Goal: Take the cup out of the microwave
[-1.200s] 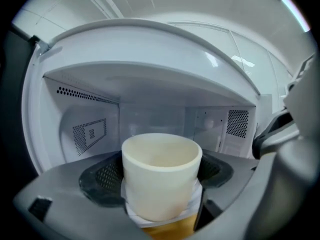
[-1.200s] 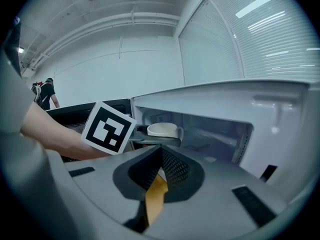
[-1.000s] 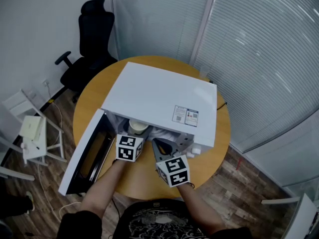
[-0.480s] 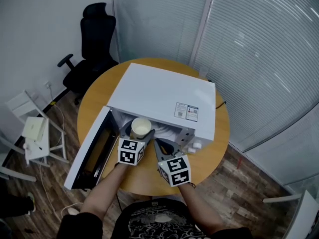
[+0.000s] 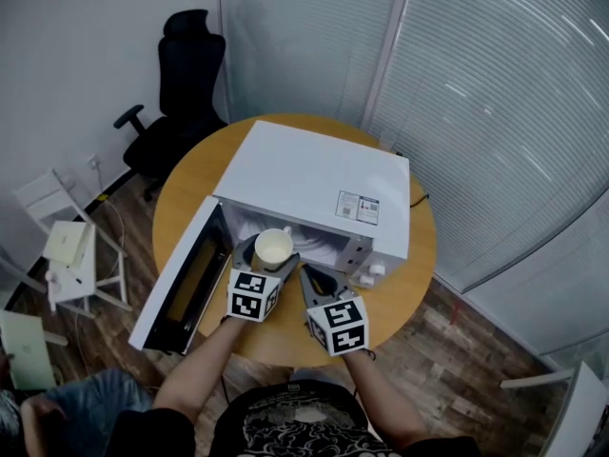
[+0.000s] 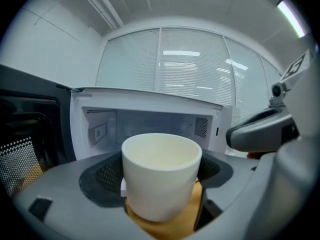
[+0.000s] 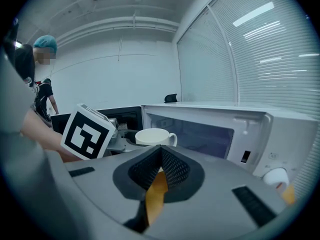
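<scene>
A cream cup [image 5: 272, 248] with a handle hangs just outside the mouth of the white microwave [image 5: 319, 184], above the round wooden table [image 5: 409, 284]. My left gripper [image 5: 265, 261] is shut on the cup; in the left gripper view the cup [image 6: 161, 176] fills the space between the jaws, with the empty microwave cavity [image 6: 150, 121] behind it. My right gripper [image 5: 311, 276] is beside it on the right, shut with nothing held. The right gripper view shows its jaws [image 7: 160, 153] meeting, with the cup [image 7: 155, 136] beyond them.
The microwave door [image 5: 181, 279] stands open to the left, over the table's edge. A black office chair [image 5: 181, 74] is behind the table, and a small white stand [image 5: 71, 255] is at the left. A person [image 5: 57, 407] sits at the lower left. Blinds cover the glass wall on the right.
My left gripper has drawn the cup back out of the microwave cavity toward me. The right gripper stayed beside it. A person has come into view at lower left.
</scene>
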Motion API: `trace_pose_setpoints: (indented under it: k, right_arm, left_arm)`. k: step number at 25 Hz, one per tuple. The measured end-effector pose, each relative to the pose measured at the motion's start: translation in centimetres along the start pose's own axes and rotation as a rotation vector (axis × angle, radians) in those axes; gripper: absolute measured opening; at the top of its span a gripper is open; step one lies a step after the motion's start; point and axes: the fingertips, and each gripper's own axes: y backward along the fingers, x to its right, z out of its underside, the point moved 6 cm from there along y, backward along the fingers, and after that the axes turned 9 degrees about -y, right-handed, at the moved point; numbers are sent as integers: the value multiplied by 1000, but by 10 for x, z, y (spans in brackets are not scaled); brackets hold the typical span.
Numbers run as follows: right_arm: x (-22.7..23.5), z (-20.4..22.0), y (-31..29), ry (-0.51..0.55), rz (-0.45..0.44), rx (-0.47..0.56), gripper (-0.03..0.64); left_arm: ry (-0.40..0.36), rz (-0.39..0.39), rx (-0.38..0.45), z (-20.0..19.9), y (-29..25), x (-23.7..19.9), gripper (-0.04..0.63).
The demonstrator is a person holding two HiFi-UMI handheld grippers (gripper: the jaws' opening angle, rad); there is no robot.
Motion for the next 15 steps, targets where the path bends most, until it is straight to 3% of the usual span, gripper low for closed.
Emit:
trace_pose_setpoints:
  k: [15]
  right_arm:
    - [-28, 12, 24, 2, 11, 17, 17]
  left_arm:
    - [9, 2, 17, 3, 56, 21, 426]
